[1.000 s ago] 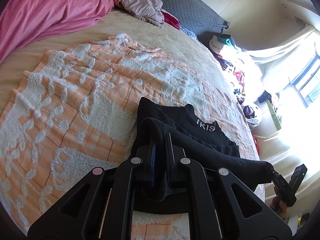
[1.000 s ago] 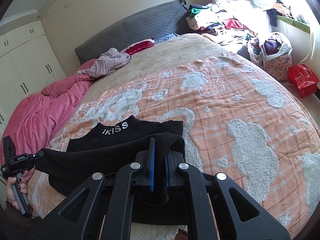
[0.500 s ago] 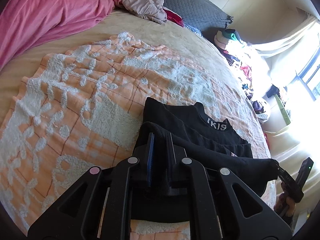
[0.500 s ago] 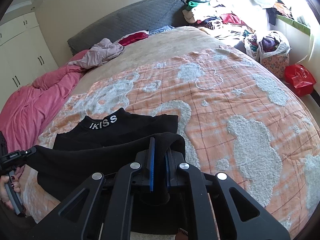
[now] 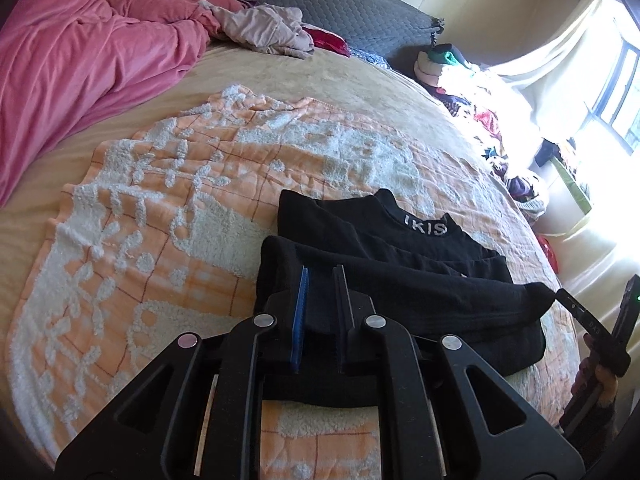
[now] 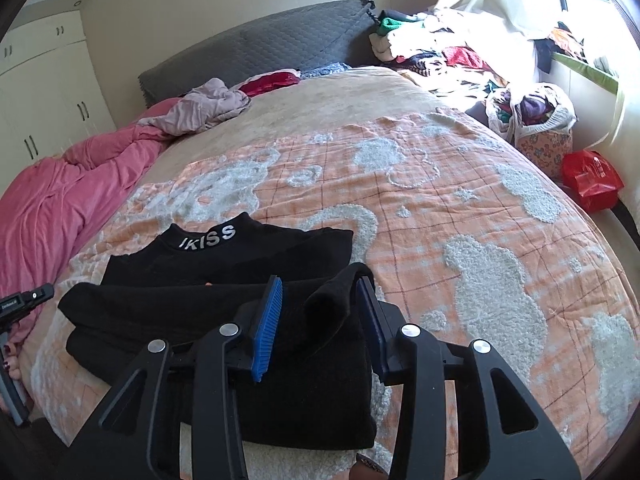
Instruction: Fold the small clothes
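A black top (image 5: 400,240) with white letters on its collar (image 6: 208,236) lies on the orange and white blanket (image 5: 160,200), its lower part folded up toward the collar. My left gripper (image 5: 322,272) still pinches the left end of the folded edge, and its jaws are starting to open. My right gripper (image 6: 320,280) is opening at the right end. The cloth corner (image 6: 340,292) stands loose between its blue pads, leaning on the right one. A hand (image 6: 10,360) holds the left gripper at the left edge of the right wrist view.
A pink duvet (image 5: 80,60) and a crumpled mauve garment (image 6: 208,108) lie toward the grey headboard (image 6: 260,48). Piled clothes (image 6: 440,52), a patterned bag (image 6: 536,128) and a red bag (image 6: 592,180) sit beside the bed by the window. White wardrobes (image 6: 40,100) stand at the left.
The right jaws have parted and let go of the cloth corner, which now slumps between the pads. The folded edge has settled onto the top. The left pads have spread slightly.
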A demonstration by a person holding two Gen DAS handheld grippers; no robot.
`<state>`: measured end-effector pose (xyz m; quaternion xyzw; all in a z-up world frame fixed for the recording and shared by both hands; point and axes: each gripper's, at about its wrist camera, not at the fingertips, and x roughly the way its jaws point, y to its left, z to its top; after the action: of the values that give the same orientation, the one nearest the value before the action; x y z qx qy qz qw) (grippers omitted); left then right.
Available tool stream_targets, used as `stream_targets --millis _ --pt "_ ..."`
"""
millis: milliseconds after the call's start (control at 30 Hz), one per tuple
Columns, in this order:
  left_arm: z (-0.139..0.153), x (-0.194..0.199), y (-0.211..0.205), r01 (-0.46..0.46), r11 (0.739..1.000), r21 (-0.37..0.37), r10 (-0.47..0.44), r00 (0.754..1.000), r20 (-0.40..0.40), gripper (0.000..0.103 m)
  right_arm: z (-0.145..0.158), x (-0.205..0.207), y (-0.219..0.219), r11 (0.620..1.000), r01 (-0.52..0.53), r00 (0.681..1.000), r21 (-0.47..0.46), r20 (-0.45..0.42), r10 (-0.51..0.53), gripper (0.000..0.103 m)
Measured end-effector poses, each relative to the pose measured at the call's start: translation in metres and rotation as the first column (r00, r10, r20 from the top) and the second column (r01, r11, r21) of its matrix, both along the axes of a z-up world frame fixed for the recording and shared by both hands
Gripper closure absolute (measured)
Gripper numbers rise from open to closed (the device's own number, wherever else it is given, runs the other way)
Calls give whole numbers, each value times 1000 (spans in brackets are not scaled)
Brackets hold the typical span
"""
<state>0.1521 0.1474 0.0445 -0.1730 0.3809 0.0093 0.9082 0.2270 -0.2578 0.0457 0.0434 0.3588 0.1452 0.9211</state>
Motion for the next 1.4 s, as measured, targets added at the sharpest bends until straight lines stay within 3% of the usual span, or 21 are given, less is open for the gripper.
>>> stream_targets --millis 300,533,967,1400 --pt "-23 -11 -50 128 989 77 -123 990 -63 90 -12 -28 20 995 -93 995 -40 -25 92 68" --pt "-49 -12 -62 129 980 148 -111 986 -123 90 -28 -41 28 989 -130 990 -72 -58 126 72" --pt "-51 -7 -65 116 983 144 -97 986 -132 87 -62 -27 36 979 -121 984 -165 -147 96 72" --pt "-50 18 -60 91 988 125 -76 990 -117 85 -62 -2 49 968 -139 987 -209 -108 118 72"
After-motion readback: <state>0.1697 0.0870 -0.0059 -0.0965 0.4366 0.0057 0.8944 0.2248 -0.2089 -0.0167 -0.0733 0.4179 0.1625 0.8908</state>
